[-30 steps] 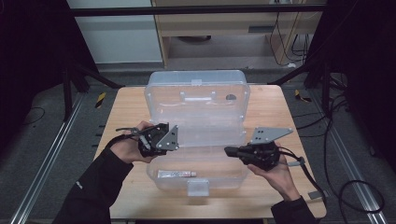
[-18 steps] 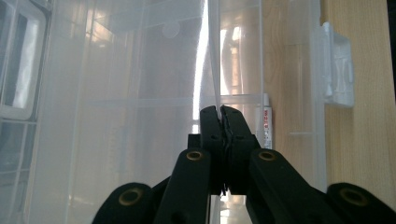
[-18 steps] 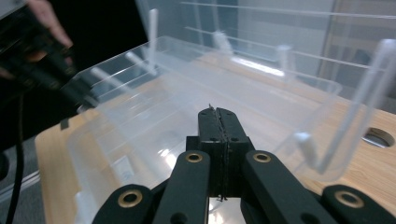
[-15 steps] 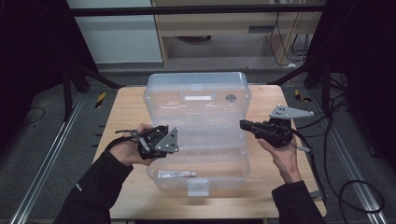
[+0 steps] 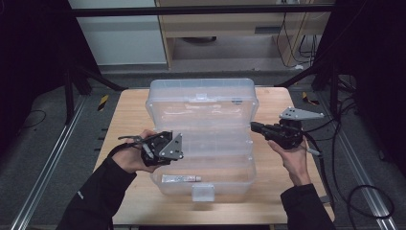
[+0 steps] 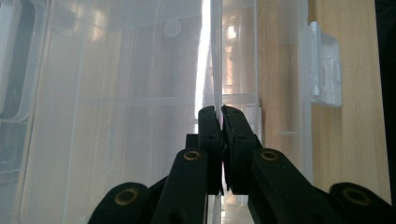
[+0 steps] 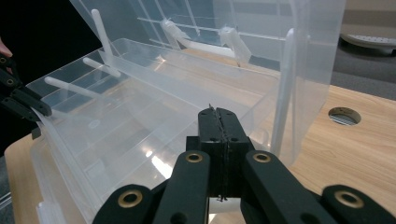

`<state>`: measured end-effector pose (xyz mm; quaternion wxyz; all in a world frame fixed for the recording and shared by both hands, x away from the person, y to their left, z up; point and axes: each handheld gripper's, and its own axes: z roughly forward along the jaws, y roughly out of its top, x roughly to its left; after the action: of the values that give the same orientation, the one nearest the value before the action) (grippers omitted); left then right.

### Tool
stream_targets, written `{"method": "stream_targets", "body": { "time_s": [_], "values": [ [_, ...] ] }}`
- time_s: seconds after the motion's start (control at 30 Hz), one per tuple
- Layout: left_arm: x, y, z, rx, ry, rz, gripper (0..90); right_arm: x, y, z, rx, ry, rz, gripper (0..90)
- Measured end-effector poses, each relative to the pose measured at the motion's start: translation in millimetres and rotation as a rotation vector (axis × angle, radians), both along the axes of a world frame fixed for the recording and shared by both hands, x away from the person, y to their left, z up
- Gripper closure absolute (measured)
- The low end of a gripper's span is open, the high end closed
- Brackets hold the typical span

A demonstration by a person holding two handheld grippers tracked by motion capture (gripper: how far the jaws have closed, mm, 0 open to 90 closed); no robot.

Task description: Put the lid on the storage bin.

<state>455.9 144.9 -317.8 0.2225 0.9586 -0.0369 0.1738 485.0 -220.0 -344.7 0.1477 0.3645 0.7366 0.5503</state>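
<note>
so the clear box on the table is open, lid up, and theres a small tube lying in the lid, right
Not quite. The clear box is open with its lid up, but the small tube lies in the front bottom part of the box, not in the lid. The high view shows it.

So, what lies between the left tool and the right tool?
In the high view, the open clear box lies there, its inner tray spanning the gap from left tool to right tool.

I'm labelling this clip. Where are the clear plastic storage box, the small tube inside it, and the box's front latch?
Clear plastic storage box [image 5: 201, 103]: high view, on its raised lid.
Small tube [image 5: 180, 178]: high view, mid-body, in the bottom section.
Front latch [image 5: 202, 193]: high view, centre of the tab.
</note>
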Motion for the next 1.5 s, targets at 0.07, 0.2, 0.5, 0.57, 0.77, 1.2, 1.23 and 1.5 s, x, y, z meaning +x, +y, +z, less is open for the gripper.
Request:
{"method": "stream_targets", "body": {
  "time_s": [0.07, 0.2, 0.5, 0.57, 0.77, 1.2, 1.23, 1.5],
  "values": [
    [-0.3, -0.5, -0.6, 0.003, 0.006, -0.005, 87.0, 0.2, -0.9, -0.3, -0.002, 0.004, -0.002, 90.0],
    [-2.1, -0.1, -2.6, 0.003, 0.012, -0.010, 86.9, 0.8, -1.7, -0.1, 0.002, 0.010, 0.001, 90.0],
    [-6.2, 0.9, -9.1, -0.001, 0.040, -0.024, 85.8, -2.2, -3.9, -2.3, 0.004, 0.013, 0.005, 90.0],
    [-7.5, 0.5, -10.2, -0.002, 0.036, -0.023, 85.1, -3.2, -3.9, -3.3, 0.002, 0.021, 0.018, 90.0],
    [-8.3, 9.0, 0.8, -0.170, 0.075, 0.011, 81.0, -7.8, -3.6, -5.9, 0.003, 0.018, 0.027, 90.0],
    [-0.4, 27.7, -1.2, -0.429, 0.144, 0.195, 89.6, -10.5, -4.6, -8.4, 0.004, 0.018, 0.035, 90.0],
    [0.2, 31.9, -2.6, -0.447, 0.146, 0.213, 89.6, -10.7, -4.7, -8.5, 0.003, 0.019, 0.036, 90.0],
    [2.4, 64.9, -7.7, -0.552, 0.157, 0.302, 89.9, -12.9, -5.7, -10.0, 0.003, 0.021, 0.037, 90.0]
  ]
}}
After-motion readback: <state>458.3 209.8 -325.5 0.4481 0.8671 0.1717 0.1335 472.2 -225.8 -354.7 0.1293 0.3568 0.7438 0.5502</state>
